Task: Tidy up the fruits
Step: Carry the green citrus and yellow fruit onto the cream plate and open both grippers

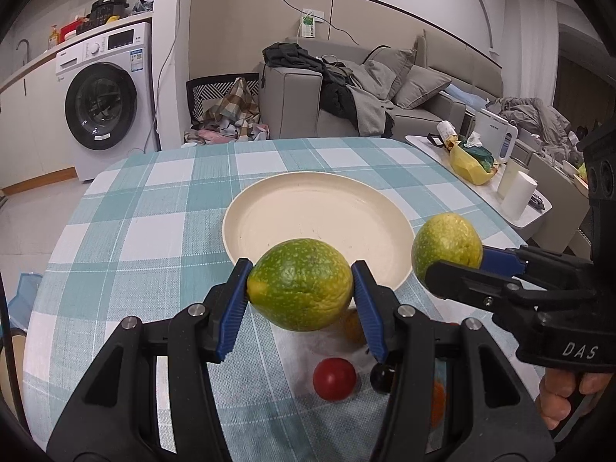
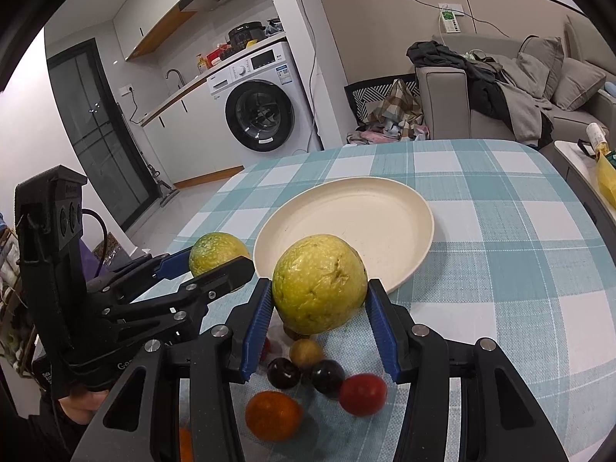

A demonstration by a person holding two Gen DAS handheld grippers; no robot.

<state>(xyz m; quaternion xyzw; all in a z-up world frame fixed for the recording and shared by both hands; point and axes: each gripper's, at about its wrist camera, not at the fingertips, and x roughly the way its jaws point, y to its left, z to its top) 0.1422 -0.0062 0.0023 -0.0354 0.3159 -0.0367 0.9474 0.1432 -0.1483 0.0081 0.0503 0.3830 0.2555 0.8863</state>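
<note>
My left gripper (image 1: 300, 287) is shut on a green citrus fruit (image 1: 300, 285), held above the table at the near rim of the cream plate (image 1: 308, 208). My right gripper (image 2: 319, 300) is shut on a yellow-green citrus fruit (image 2: 319, 283), also near the plate (image 2: 358, 211) rim. Each gripper shows in the other view: the right one (image 1: 454, 265) with its fruit (image 1: 446, 246), the left one (image 2: 208, 265) with its fruit (image 2: 217, 250). Below lie small fruits: a red one (image 2: 363, 394), an orange one (image 2: 273, 415), two dark ones (image 2: 327, 377) and a tan one (image 2: 306, 352).
The table has a teal checked cloth (image 2: 500, 250). A side table (image 1: 481, 177) with a yellow bag and white cups stands to the right. A sofa (image 1: 385, 92), a laundry pile and a washing machine (image 1: 104, 104) stand behind.
</note>
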